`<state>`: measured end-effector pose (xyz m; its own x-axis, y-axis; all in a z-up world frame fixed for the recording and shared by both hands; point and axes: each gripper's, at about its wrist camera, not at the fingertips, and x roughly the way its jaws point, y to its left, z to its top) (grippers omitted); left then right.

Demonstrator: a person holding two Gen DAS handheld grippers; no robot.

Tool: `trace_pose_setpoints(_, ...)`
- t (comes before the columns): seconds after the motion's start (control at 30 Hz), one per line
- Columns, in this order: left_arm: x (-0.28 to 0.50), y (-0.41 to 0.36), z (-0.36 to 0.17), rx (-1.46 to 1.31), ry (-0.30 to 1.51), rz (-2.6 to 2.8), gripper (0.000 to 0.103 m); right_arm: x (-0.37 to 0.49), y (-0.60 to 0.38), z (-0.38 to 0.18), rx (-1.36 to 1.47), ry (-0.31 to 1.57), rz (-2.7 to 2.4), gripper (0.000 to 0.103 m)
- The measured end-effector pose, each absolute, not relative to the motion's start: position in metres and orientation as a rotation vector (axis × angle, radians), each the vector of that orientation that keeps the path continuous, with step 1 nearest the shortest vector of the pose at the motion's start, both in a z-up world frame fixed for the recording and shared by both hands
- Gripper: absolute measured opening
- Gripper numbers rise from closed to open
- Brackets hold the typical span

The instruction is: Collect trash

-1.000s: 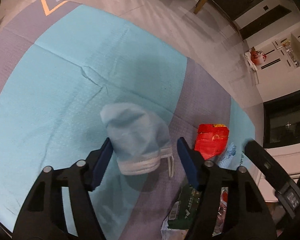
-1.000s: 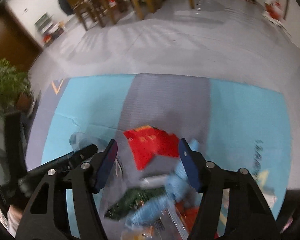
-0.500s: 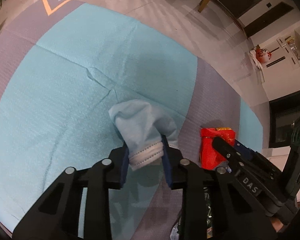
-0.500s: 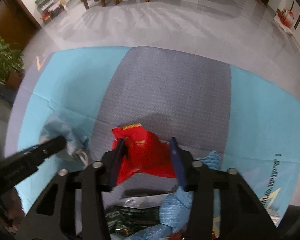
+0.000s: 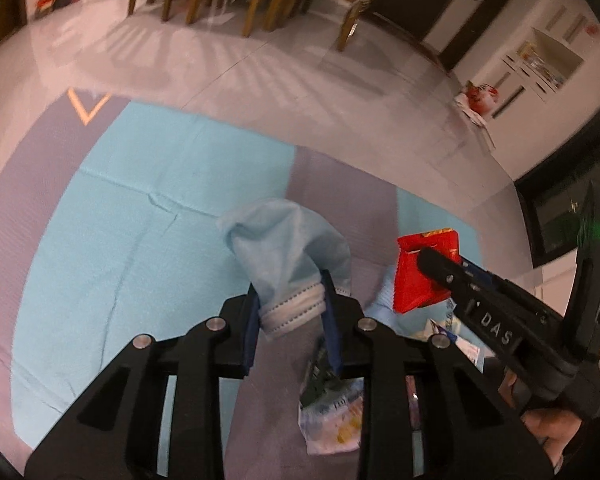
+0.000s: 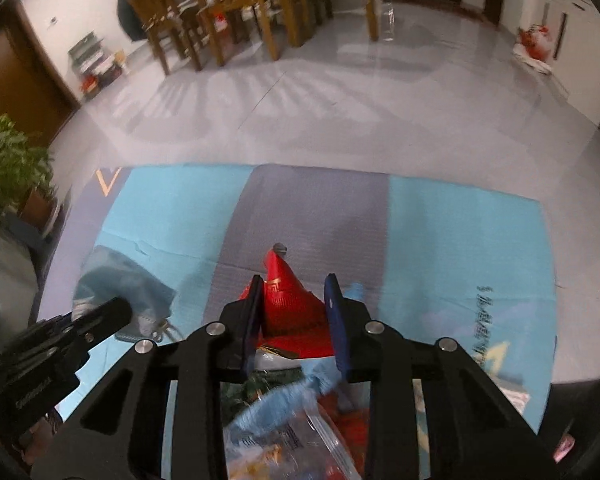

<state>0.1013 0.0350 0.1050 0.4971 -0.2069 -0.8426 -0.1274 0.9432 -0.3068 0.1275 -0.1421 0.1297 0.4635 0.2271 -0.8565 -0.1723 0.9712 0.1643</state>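
Blue shoe cover (image 5: 288,248): clamped at its elastic hem in the left gripper (image 5: 290,316), lifted above the mat (image 5: 120,240). Red packet (image 6: 288,300): clamped in the right gripper (image 6: 294,312), whose jaws have just been closing. More wrappers (image 6: 284,432) lie piled below on the mat.
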Motion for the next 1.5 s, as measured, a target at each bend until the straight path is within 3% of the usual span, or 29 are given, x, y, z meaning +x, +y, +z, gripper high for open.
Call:
trace_pose_setpoints(0.67,0.057,0.009,0.131,-0.249,1.029,-0.134,0.029,0.032,-0.191,0.149,0.258,1.035,0.215,0.032)
trace_pose_setpoints(1.5,0.070,-0.013,0.120,-0.202,1.051,-0.149,0.030,0.023,-0.238,0.163,0.362,0.975,0.125,0.033)
